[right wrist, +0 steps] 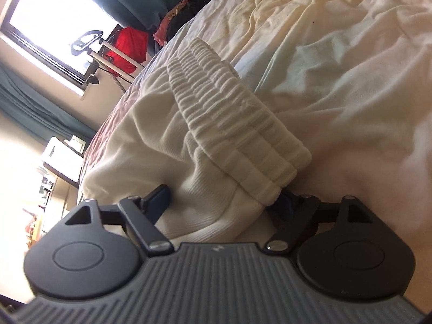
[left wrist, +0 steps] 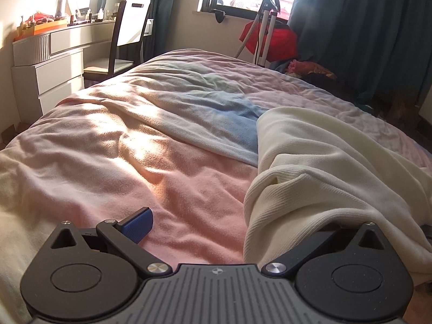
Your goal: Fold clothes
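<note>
Cream ribbed garment [left wrist: 337, 167], with a wide gathered elastic band [right wrist: 237, 124] that suggests a waistband, lies rumpled on the bed [left wrist: 135, 162], toward my right side, over a pink and blue blanket. My right gripper [right wrist: 224, 202] is tipped sideways and spread wide, with cloth just below the band lying between its 2 fingers [right wrist: 158, 198]; they straddle the fabric but I judge they have not pinched it. My left gripper [left wrist: 229, 224] is also released: 1 blue pad shows above the blanket, while the other finger is buried under a fold of the garment.

How many folds are already in the piece I cannot settle; it is bunched, not flat. To do this grasp well, I would close the right fingers on both layers near the band's corner, take the matching corner with the left, and keep the edge taut so the fold lands straight without dragging the blanket.

No readable brand or writing; only a small round emblem [left wrist: 215, 271] on the gripper body.
</note>
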`<act>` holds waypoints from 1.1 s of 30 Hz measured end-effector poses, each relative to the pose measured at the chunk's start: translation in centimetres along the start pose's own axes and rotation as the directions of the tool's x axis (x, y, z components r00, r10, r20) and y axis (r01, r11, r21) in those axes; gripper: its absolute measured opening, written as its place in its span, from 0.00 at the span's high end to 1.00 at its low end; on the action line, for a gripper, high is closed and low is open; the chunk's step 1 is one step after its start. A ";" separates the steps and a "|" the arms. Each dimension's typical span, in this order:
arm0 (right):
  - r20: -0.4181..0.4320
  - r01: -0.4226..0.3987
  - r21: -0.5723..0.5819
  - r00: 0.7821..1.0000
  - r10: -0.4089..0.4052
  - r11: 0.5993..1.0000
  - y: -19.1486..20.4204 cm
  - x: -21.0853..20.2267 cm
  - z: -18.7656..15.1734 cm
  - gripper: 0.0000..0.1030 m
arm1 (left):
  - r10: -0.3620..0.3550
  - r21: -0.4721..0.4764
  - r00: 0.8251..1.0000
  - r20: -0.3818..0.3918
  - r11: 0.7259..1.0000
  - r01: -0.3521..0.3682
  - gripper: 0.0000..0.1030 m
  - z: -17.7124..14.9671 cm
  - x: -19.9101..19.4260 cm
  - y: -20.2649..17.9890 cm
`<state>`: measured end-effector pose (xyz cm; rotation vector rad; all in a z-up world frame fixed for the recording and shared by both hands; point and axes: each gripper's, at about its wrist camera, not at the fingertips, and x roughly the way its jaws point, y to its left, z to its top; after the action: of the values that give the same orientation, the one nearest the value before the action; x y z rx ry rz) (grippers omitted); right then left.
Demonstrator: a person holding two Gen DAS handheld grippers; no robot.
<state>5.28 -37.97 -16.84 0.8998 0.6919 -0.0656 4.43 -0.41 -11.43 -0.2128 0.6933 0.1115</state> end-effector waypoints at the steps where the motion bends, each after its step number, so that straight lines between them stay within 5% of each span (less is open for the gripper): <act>1: -0.002 -0.008 0.018 1.000 0.008 1.000 -0.3 -0.1 0.0 0.21 | -0.003 -0.012 1.000 -0.005 1.000 0.003 0.00 0.0 0.1 0.2; 5: -0.039 -0.035 0.048 0.999 0.037 0.998 -0.1 -0.1 0.3 0.18 | -0.007 -0.040 1.000 -0.015 0.999 0.006 0.00 0.1 0.4 0.5; 9: -0.028 -0.286 0.072 0.957 0.288 0.956 1.4 -0.7 0.5 0.15 | 0.000 -0.055 1.000 -0.019 0.999 -0.001 0.00 0.2 0.4 0.6; 11: -0.007 -0.352 0.061 0.936 0.353 0.934 2.0 -1.1 0.7 0.15 | -0.004 -0.067 1.000 -0.026 0.998 0.002 0.00 0.3 0.5 0.8; 16: -0.066 -0.191 -0.036 0.980 0.188 0.981 2.7 0.1 0.1 0.21 | -0.015 -0.063 0.999 -0.037 0.998 0.012 0.00 0.3 0.4 0.7; 19: -0.096 -0.085 -0.100 0.993 0.076 0.991 3.1 0.9 -0.3 0.43 | -0.038 -0.052 0.998 -0.054 0.998 0.035 0.01 0.4 0.1 0.5; 22: -0.026 -0.060 -0.143 0.998 0.057 0.988 4.1 -0.5 0.0 0.62 | -0.102 -0.064 0.992 -0.079 0.993 0.097 0.02 0.4 -0.7 0.8; 25: 0.059 -0.047 -0.139 0.997 0.056 0.989 4.4 -2.4 0.6 0.66 | -0.274 -0.126 0.958 -0.085 0.957 0.263 0.01 0.5 -2.2 1.5; 27: 0.109 -0.031 -0.139 0.993 0.046 0.990 4.5 -3.3 1.0 0.67 | -0.460 -0.203 0.884 -0.084 0.876 0.437 0.00 0.4 -2.7 2.1; 29: 0.132 -0.015 -0.124 0.991 0.032 0.992 4.2 -3.2 1.4 0.68 | -0.561 -0.263 0.826 -0.054 0.806 0.531 0.00 0.5 -2.7 2.5; 33: 0.144 -0.002 -0.117 0.989 0.019 0.993 3.7 -2.6 1.6 0.68 | -0.553 -0.343 0.833 -0.037 0.790 0.509 0.00 0.9 0.0 2.6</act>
<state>5.35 -37.35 -12.08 0.7783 0.5494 -0.0796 4.56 2.37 -11.16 -0.7316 0.7250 -0.3433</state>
